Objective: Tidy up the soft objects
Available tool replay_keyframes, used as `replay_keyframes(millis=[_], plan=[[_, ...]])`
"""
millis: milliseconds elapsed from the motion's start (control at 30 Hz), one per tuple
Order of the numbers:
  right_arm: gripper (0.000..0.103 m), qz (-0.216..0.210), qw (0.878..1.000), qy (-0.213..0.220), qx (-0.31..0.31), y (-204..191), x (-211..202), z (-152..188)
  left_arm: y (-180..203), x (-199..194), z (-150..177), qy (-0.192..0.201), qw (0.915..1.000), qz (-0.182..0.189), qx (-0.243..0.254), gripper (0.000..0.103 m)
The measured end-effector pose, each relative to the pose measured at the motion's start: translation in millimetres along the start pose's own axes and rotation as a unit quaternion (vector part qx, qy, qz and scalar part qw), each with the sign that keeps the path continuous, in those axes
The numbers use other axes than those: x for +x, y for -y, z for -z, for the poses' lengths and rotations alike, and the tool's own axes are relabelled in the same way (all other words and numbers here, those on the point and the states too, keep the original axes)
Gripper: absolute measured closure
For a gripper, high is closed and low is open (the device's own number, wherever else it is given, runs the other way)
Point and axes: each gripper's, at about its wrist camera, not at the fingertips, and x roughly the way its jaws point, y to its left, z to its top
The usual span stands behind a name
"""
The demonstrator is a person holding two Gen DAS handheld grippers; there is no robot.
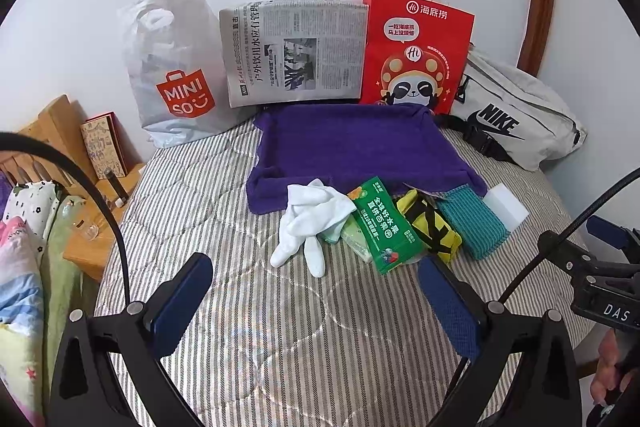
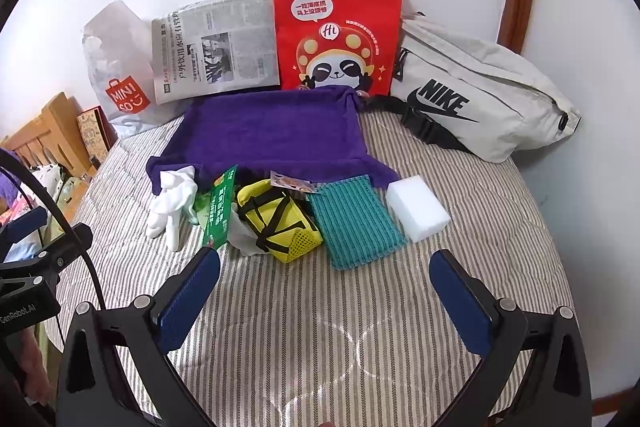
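A purple towel tray [image 1: 352, 147] [image 2: 276, 131] lies on the striped bed. Along its near edge lie white gloves [image 1: 308, 223] [image 2: 172, 203], a green packet [image 1: 384, 227] [image 2: 219, 211], a yellow mesh pouch [image 1: 430, 223] [image 2: 280, 219], a teal knitted cloth [image 1: 472, 223] [image 2: 354, 219] and a white sponge block [image 1: 506, 209] [image 2: 418, 207]. My left gripper [image 1: 316, 291] is open and empty, just short of the gloves and packet. My right gripper [image 2: 326, 287] is open and empty, just short of the pouch and teal cloth.
Against the wall stand a Miniso bag [image 1: 176, 75] [image 2: 116, 75], a folded newspaper [image 1: 296, 51] [image 2: 216, 47], a red paper bag [image 1: 416, 51] [image 2: 338, 31] and a grey Nike waist bag [image 1: 516, 115] [image 2: 476, 99]. A wooden headboard [image 1: 56, 131] and bedding are at left.
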Motion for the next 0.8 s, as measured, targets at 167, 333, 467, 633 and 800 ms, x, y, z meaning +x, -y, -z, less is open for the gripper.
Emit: replay_keyframes(millis=[167, 333, 467, 633, 800], plan=[[0.000, 0.001, 1.000, 0.001, -0.001, -1.7, -0.8, 0.5, -0.2, -0.1, 0.2, 0.001, 1.0000, 0.000, 0.000, 0.000], [0.000, 0.002, 1.000, 0.002, -0.001, -1.9, -1.8, 1.0, -0.7, -0.4, 0.2, 0.001, 1.0000, 0.000, 0.000, 0.000], [0.000, 0.002, 1.000, 0.003, 0.001, -0.9, -2.8, 0.9, -0.2, 0.0, 0.2, 0.001, 1.0000, 0.000, 0.000, 0.000], [0.000, 0.003, 1.000, 0.003, 0.001, -0.6, -3.2, 1.2, -0.9, -0.4, 0.2, -0.001, 1.0000, 0.000, 0.000, 0.000], [0.000, 0.004, 1.000, 0.000, 0.001, 0.1, -2.1, 1.8, -1.0, -0.8, 0.2, -0.001, 1.0000, 0.000, 0.001, 0.000]])
